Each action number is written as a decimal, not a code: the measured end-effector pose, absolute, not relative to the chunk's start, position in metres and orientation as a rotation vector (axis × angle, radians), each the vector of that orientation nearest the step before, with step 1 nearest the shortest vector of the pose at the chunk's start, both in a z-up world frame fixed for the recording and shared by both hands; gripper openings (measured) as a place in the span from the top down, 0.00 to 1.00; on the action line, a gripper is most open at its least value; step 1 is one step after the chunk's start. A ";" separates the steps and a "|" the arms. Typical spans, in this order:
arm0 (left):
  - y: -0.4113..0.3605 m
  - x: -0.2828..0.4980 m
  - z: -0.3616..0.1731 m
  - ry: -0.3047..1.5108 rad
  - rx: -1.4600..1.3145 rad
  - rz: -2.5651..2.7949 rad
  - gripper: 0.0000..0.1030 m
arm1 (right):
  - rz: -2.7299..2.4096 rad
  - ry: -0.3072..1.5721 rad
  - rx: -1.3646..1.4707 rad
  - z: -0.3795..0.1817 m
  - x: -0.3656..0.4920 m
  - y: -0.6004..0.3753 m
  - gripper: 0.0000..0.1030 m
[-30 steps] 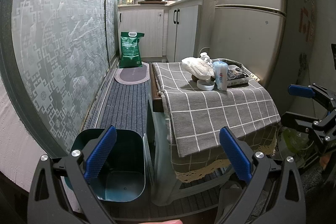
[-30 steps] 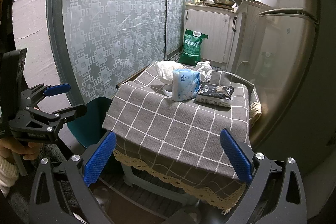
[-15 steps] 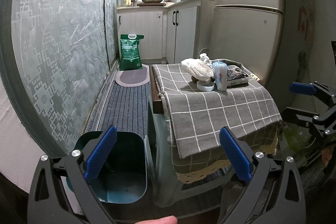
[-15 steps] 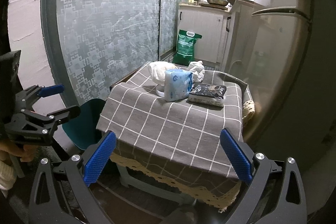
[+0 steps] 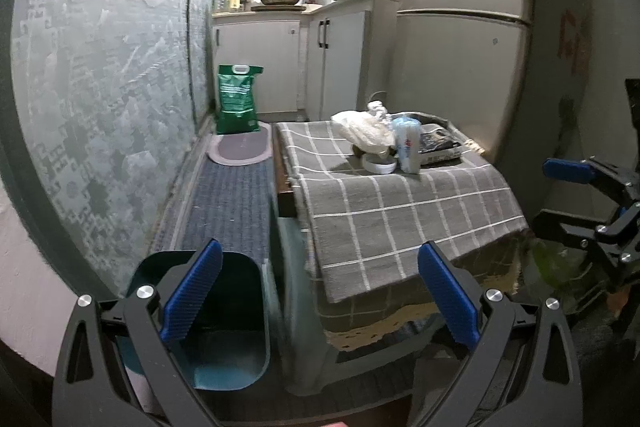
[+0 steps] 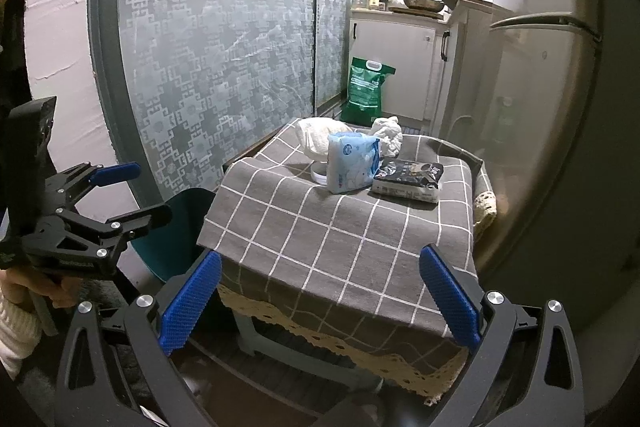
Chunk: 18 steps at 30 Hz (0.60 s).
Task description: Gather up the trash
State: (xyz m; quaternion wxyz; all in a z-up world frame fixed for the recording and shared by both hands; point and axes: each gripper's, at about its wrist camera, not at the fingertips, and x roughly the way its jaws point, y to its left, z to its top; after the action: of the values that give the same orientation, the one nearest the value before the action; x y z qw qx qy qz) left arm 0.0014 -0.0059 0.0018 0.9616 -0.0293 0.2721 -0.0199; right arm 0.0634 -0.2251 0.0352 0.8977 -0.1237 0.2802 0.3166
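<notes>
Left claw: I see my left claw (image 5: 319,301) spread wide with nothing between its blue ribbed pads, hanging low in front of the worktop; in the right wrist view it (image 6: 132,193) shows at the left edge, gripped by a hand (image 6: 48,287) in a white knit sleeve.
Right claw: my right claw (image 6: 319,301) is also released and empty, level with the near hem of the cloth; from the left wrist view it (image 5: 560,193) sits at the far right, well apart from the trash.
Worktop: a small low worktop under a grey cloth with white checks (image 6: 344,227) and a cream lace trim, beside the pale fridge (image 5: 460,47).
Trash: everything sits at the far end of the cloth, in one close cluster. I make out a crumpled white plastic bag (image 6: 318,137), a crushed white tissue wad (image 6: 388,135), a light blue soft tissue pack (image 6: 352,163) standing upright, a flat black snack packet (image 6: 408,177) lying just right of the pack, and a round white lid-like disc (image 5: 379,163) partly behind the pack.
Bin: an open dark teal plastic bin (image 5: 224,327) stands on the floor just left of the worktop, below my left claw.
Floor: a grey ribbed runner (image 5: 228,203) leads to a green sack with a white handle (image 5: 237,99) by the white cabinets.
</notes>
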 end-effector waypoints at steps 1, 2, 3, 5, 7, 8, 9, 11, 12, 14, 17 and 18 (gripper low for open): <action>-0.005 0.002 0.002 0.552 -0.066 -0.053 0.03 | 0.651 0.581 -0.257 0.036 0.063 -0.225 0.04; -0.006 0.003 0.002 0.551 -0.068 -0.059 0.04 | 0.652 0.581 -0.256 0.036 0.063 -0.225 0.07; -0.006 0.004 0.003 0.548 -0.070 -0.067 0.05 | 0.654 0.582 -0.253 0.037 0.063 -0.225 0.11; -0.005 0.006 0.008 0.538 -0.087 -0.091 0.12 | 0.659 0.585 -0.244 0.039 0.064 -0.225 0.13; -0.002 0.012 0.014 0.542 -0.110 -0.120 0.21 | 0.665 0.591 -0.245 0.042 0.066 -0.223 0.20; -0.002 0.015 0.016 0.544 -0.119 -0.131 0.24 | 0.669 0.594 -0.245 0.043 0.067 -0.221 0.22; -0.002 0.019 0.018 0.547 -0.130 -0.143 0.26 | 0.671 0.596 -0.245 0.044 0.068 -0.220 0.23; -0.001 0.027 0.022 0.559 -0.148 -0.163 0.33 | 0.680 0.599 -0.243 0.046 0.070 -0.219 0.27; -0.002 0.031 0.022 0.563 -0.151 -0.170 0.38 | 0.682 0.602 -0.243 0.046 0.071 -0.218 0.28; -0.003 0.040 0.024 0.575 -0.152 -0.178 0.40 | 0.685 0.612 -0.244 0.046 0.075 -0.217 0.31; -0.004 0.055 0.026 0.589 -0.162 -0.192 0.46 | 0.684 0.625 -0.239 0.045 0.080 -0.217 0.34; -0.003 0.061 0.026 0.596 -0.170 -0.198 0.50 | 0.686 0.630 -0.237 0.045 0.082 -0.217 0.36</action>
State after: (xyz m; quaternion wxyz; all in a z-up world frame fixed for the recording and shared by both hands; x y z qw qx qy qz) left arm 0.0609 -0.0031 0.0260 0.9475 -0.0837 0.2927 -0.0975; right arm 0.0818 -0.2166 0.0451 0.8868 -0.1138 0.3029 0.3299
